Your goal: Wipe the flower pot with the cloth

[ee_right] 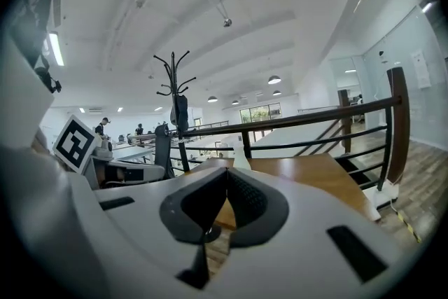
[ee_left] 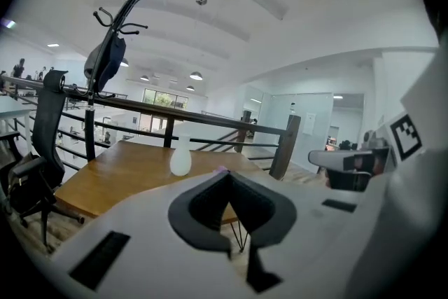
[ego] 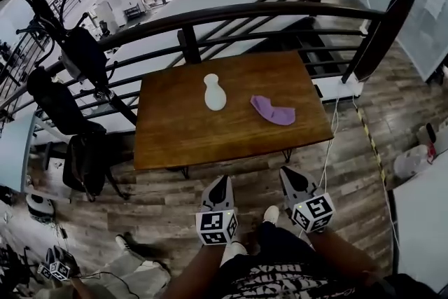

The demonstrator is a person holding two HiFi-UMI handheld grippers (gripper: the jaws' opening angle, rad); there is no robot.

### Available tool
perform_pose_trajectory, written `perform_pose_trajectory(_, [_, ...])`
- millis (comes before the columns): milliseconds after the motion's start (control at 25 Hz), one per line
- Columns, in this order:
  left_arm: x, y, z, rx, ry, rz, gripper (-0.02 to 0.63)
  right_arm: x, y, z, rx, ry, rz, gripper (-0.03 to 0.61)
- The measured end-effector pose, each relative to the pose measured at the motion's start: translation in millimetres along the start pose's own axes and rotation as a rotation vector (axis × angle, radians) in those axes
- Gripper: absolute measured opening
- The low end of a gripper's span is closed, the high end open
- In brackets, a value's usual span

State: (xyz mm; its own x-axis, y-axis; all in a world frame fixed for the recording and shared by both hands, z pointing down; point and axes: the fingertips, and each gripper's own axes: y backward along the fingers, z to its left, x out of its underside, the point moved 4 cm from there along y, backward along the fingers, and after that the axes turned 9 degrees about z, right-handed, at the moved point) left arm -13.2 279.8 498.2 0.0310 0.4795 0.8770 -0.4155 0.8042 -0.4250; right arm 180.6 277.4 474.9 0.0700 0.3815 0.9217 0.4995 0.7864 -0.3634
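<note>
A small white flower pot (ego: 215, 93) shaped like a vase stands upright near the middle of a wooden table (ego: 175, 136). A crumpled purple cloth (ego: 273, 110) lies to its right on the tabletop. Both grippers hover short of the table's near edge, over the floor. My left gripper (ego: 222, 181) is shut and holds nothing; in its own view the pot (ee_left: 180, 157) stands ahead to the left and a sliver of the cloth (ee_left: 220, 169) peeks over the jaw tips. My right gripper (ego: 288, 172) is shut and empty too; in its own view the pot (ee_right: 241, 157) shows just above the jaw tips.
A dark metal railing (ego: 280, 10) runs behind and to the right of the table. A coat stand (ego: 63, 31) hung with dark bags and an office chair (ego: 84, 157) stand to the left. Wooden floor (ego: 245, 182) lies between me and the table.
</note>
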Motion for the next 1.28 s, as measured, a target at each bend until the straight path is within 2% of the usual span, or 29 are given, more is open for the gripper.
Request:
perform_pose_trajectory(320, [-49,-76,-15,-0.03,-0.017,-0.006,-0.002,-34,-37,-72,-0.048,-0.011,-0.029,-0.002])
perform_pose_trajectory(600, [-71,-119,-24,-0.08,-0.008,-0.006,-0.002,-48,-59,-123,-0.095,-0.015,-0.034,-0.002])
perform_pose_trajectory(960, [-92,-150,-21,-0.115,-0.044,0.005,-0.002,-54,-82,-149,-0.134,-0.033,-0.025,-0.002])
perform_pose_trajectory(1280, [-92,-193,-2,-0.086,-0.048,0.05,-0.002,-54,-111,-170,-0.099,-0.026,0.014,-0.002])
